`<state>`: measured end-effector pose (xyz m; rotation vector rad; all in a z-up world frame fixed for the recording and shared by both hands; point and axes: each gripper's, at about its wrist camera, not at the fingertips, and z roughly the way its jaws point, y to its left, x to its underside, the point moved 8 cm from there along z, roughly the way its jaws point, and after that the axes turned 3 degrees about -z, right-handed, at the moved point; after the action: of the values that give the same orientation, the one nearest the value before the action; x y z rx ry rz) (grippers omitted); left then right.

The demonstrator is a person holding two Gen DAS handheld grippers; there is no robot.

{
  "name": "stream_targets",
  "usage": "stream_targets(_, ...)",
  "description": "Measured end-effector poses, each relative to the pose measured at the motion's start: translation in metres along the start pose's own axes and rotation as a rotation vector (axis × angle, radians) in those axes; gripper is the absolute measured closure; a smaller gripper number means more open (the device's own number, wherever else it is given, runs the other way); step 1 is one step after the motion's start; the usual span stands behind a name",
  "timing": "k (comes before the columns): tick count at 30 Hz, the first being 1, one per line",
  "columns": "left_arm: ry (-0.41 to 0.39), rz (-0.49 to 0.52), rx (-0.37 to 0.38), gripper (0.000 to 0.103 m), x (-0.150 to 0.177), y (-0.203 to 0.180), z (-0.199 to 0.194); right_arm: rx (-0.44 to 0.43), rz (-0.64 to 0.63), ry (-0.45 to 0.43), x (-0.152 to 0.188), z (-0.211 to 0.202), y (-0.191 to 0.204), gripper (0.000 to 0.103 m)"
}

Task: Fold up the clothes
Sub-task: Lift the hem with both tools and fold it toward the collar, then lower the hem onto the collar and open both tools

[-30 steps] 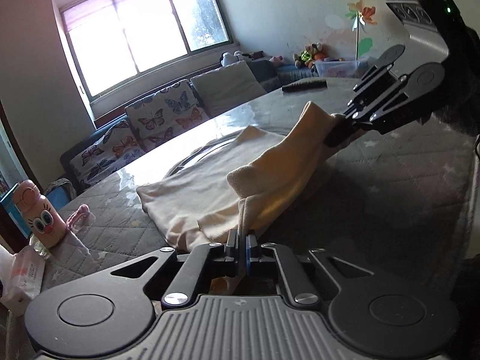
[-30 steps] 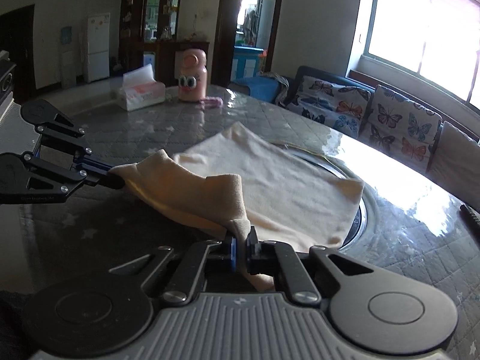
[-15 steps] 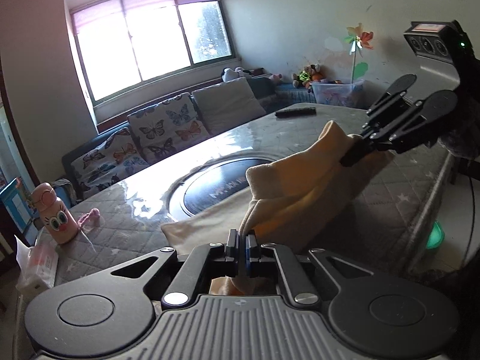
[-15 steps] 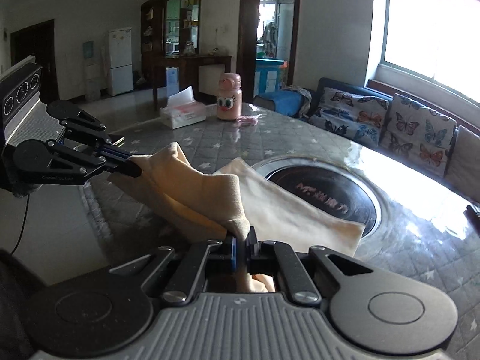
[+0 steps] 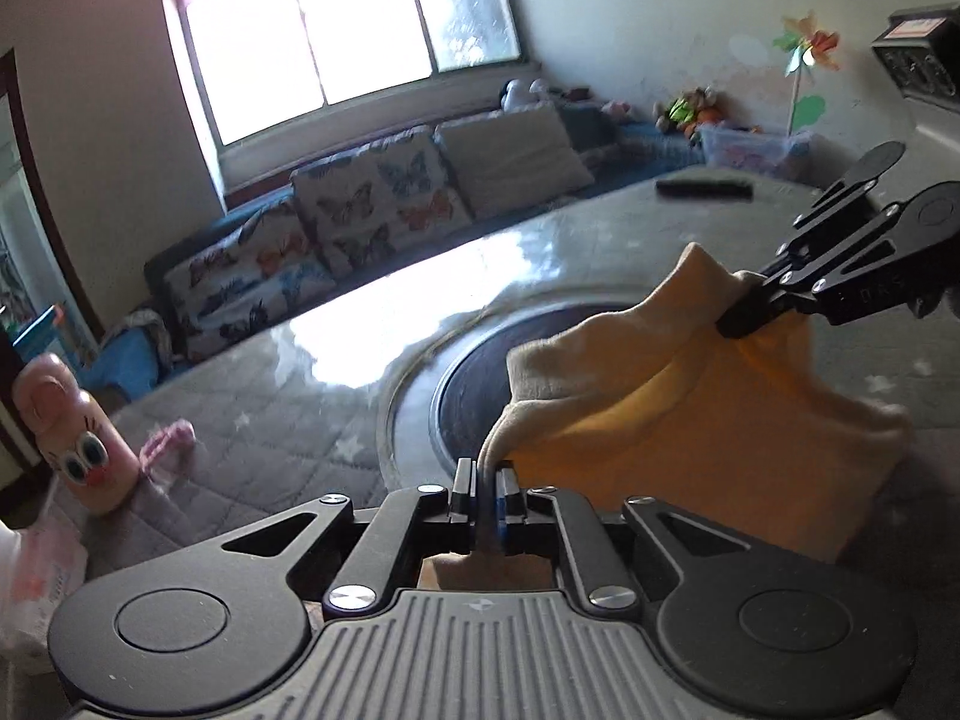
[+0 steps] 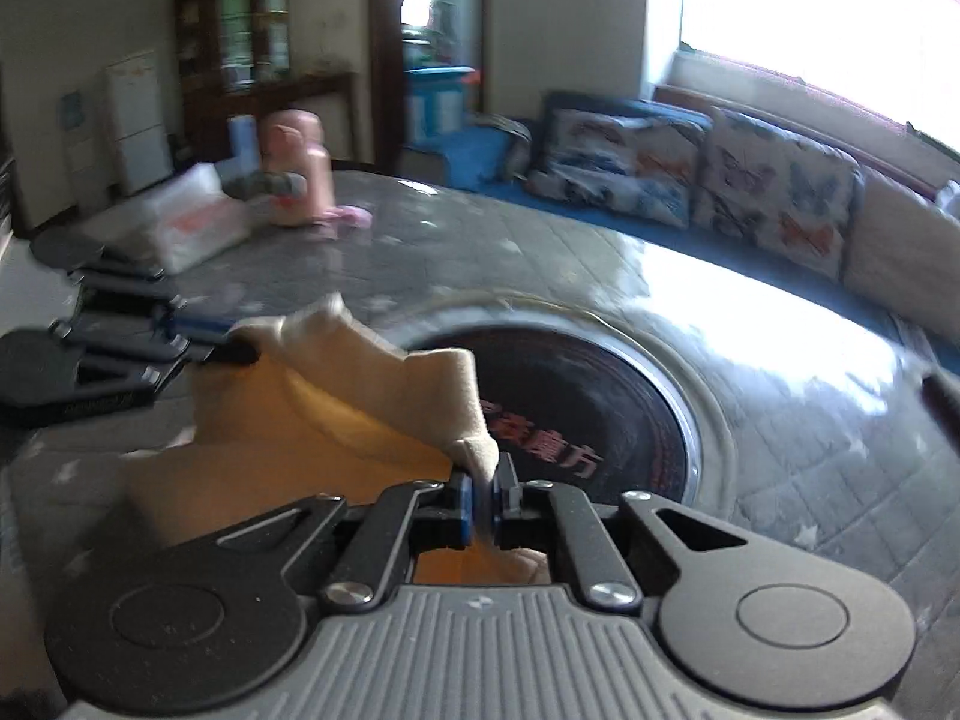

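The cloth (image 5: 708, 420), cream with an orange glow where light passes through it, hangs between the two grippers above the table (image 5: 300, 396). One corner sits between the fingers of the left gripper (image 5: 485, 495); the opposite corner sits between the fingers of the right gripper (image 6: 480, 498). Both sets of jaws are opening by a small amount, yet in each wrist view the fabric remains pinched in the narrow gap and the pads bear on it. The span of cloth between the grippers sags in a loose fold, its lower edge draping down toward the table; whether that edge touches the surface cannot be told.

Ahead of both grippers, set into the table, lies a dark round inset (image 6: 576, 414) with a metal rim and red lettering. The table carries a grey quilted cover with pale stars.

Left of the left gripper, near the table edge, stands a pink bottle (image 5: 75, 438) with cartoon eyes, a small pink item (image 5: 168, 441) just beside it, and a tissue pack (image 6: 180, 228) near both. Far ahead and to the right of the left gripper a dark remote (image 5: 703, 187) lies on the table. Beyond the table runs a sofa (image 5: 360, 222) with butterfly cushions under a bright window (image 5: 348, 30). The right wrist view is blurred.
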<state>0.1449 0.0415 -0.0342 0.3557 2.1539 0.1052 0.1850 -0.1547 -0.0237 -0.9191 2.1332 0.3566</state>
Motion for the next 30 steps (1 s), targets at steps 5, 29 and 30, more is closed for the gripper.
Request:
stream_targets(5, 0.043, -0.049, -0.05, 0.083, 0.019, 0.016, 0.019, 0.061, 0.074, 0.046, 0.018, 0.04, -0.02, 0.087)
stream_targets(29, 0.089, -0.199, 0.014, 0.081, 0.019, 0.018, 0.018, 0.034, 0.211, 0.005, 0.035, 0.033, -0.034, 0.077)
stream_targets(30, 0.081, -0.193, 0.016, 0.081, 0.017, 0.016, 0.015, 0.008, 0.211, -0.004, 0.03, 0.033, -0.03, 0.077)
